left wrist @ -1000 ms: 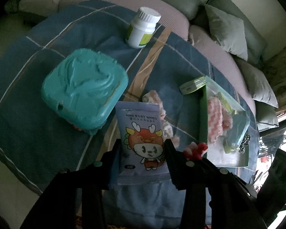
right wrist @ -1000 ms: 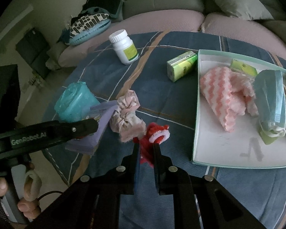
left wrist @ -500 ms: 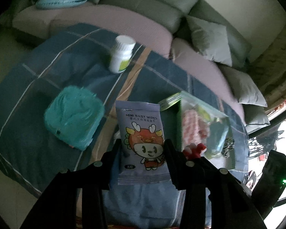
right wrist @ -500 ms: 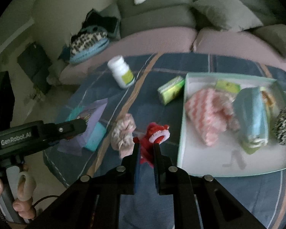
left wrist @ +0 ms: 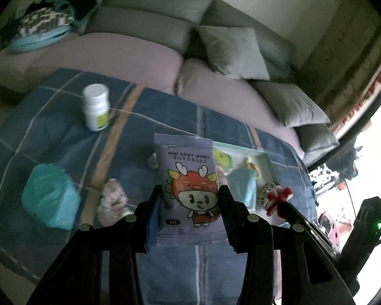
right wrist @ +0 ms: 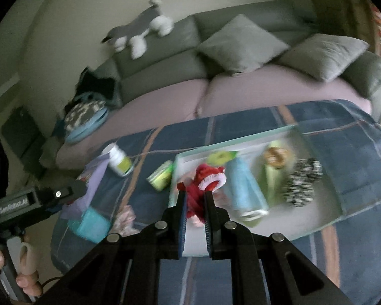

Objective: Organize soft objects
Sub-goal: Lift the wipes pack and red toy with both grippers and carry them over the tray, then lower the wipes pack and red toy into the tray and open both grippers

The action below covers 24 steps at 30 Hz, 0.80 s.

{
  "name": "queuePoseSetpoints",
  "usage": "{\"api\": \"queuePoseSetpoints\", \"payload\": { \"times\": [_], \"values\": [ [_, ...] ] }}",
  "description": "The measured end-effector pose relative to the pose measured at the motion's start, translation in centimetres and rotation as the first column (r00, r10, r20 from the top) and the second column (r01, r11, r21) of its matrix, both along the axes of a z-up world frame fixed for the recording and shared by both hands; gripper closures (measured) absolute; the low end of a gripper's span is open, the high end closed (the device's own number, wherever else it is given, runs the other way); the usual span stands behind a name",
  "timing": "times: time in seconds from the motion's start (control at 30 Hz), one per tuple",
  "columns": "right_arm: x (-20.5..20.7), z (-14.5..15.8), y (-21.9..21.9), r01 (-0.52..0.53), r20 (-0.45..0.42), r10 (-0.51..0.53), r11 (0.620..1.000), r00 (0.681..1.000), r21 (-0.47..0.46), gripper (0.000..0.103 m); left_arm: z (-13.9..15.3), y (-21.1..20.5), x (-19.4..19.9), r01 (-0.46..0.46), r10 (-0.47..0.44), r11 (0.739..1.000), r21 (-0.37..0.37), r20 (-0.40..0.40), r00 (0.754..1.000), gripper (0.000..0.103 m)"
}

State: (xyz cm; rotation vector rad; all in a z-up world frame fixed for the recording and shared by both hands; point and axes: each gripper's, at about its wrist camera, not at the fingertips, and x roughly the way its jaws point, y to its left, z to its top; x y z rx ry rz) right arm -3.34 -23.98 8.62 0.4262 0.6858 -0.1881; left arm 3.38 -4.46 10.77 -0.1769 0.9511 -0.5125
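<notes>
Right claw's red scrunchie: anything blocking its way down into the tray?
No barrier shows. The right claw holds the red scrunchie above the tray. The blue face mask and spotted scrunchie already lie inside; bare floor remains along the near side.

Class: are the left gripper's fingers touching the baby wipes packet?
Touching. The left wrist view shows both fingers of the left gripper pressed against the sides of the wipes packet, held off the blanket.

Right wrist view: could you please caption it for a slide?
Right tool carries a red scrunchie above the tray.
</notes>
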Motion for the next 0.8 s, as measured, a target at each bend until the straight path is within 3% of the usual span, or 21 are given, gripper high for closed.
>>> {"api": "queuePoseSetpoints", "payload": {
  "times": [0.37, 0.6, 0.8],
  "values": [
    [-3.3, -1.0, -7.4, 0.243, -0.037, -0.243, 0.970, 0.969, -0.002, 0.090, -2.0, -6.0, 0.6, 0.111, -0.110, 0.992, 0.056, -0.021, 0.994, 0.058],
    [-2.3, -2.3, -8.3, 0.277, -0.107, -0.281, 0.960, 0.954, -0.051, 0.090, -3.7, -8.1, 1.2, 0.136, -0.133, 0.987, 0.086, -0.048, 0.990, 0.058],
    [-1.1, -3.8, -8.9, 0.281, -0.142, -0.284, 0.959, 0.948, -0.036, 0.090, -6.3, -9.5, 2.1, 0.146, -0.136, 0.983, 0.111, -0.095, 0.986, 0.058]
  ]
}}
